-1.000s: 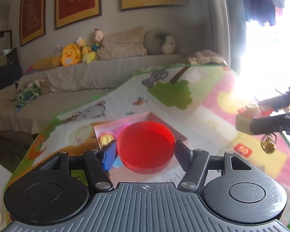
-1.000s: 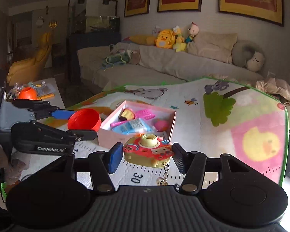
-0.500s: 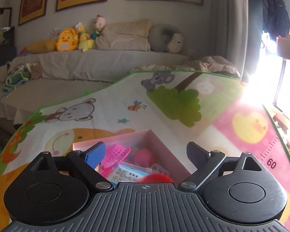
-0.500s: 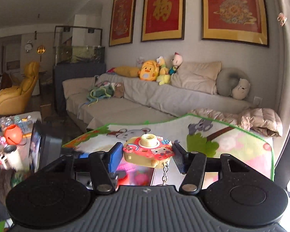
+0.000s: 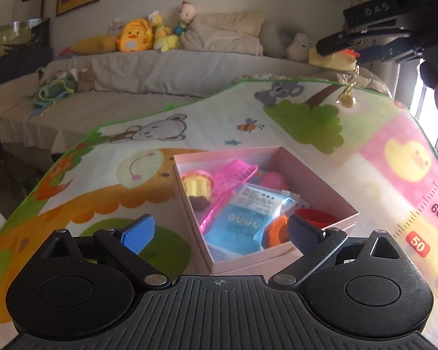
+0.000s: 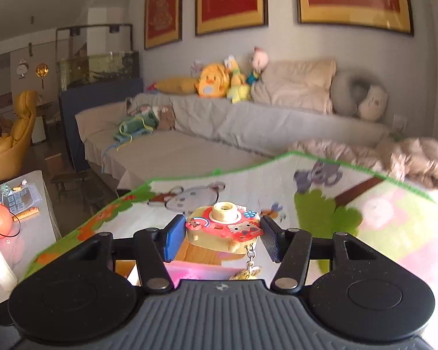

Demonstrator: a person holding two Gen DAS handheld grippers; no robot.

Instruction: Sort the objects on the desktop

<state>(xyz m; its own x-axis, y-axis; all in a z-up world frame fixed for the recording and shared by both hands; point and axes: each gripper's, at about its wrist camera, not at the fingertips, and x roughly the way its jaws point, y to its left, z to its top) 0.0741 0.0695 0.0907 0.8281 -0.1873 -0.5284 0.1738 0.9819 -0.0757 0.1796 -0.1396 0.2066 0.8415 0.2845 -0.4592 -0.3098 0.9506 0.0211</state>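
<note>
- Left gripper [image 5: 219,230]: jaws spread wide, having just been opening; nothing pressed between the pads. It hangs over the near end of the box, with the blue pad [image 5: 138,233] left of the box wall and the dark one above the box's near right corner.
- Shallow pink cardboard box [image 5: 330,188], open-topped, sits on the bench, a surface covered by a pastel cartoon play mat [image 5: 149,175] with bear, koala, tree and a ruler strip printed on it.
- Inside the box, near end: a blue-and-white plastic packet [image 5: 242,218], an orange ribbed ring [image 5: 276,229] against the near wall, and a round red plastic lid [image 5: 315,214] tucked in the near right corner, partly hidden.
- Further in: a yellow toy cupcake with pink top [image 5: 197,185] by the left wall, a pink plastic mesh scoop [image 5: 233,175] tilted across the middle, and a pink rounded item [image 5: 273,179] toward the far side; its kind I cannot tell.
- Right gripper [image 6: 222,236]: clamped on a cream-and-red toy camera keychain [image 6: 223,229], pads on both its sides, gold chain and bell [image 6: 248,272] dangling beneath. In the left wrist view it hangs in the air well beyond the box's far end, above the mat.
- Under the camera, in the right wrist view, a strip of pink box shows.
- Beyond the bench: grey covered sofa [image 6: 248,128] with plush toys, framed red pictures on the wall above.
</note>
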